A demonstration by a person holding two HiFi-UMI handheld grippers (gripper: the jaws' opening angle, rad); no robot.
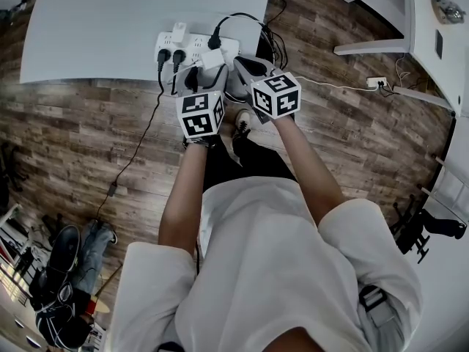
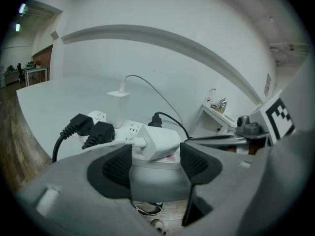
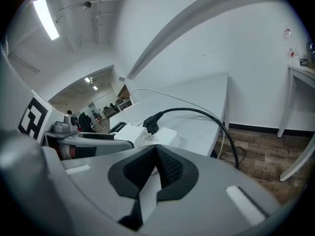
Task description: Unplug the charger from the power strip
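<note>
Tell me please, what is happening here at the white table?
A person stands at the white table with a hand-held gripper in each hand. The left hand-held gripper is open, and the white charger sits between its jaws, not gripped. The charger rests on the power strip; I cannot tell whether it is plugged in. The right hand-held gripper is shut and waits close to the strip.

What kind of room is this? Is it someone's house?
Probably an office or workroom, not a home: a big white table, a long ceiling light on a bare ceiling, and a power strip with several plugs in it.
</note>
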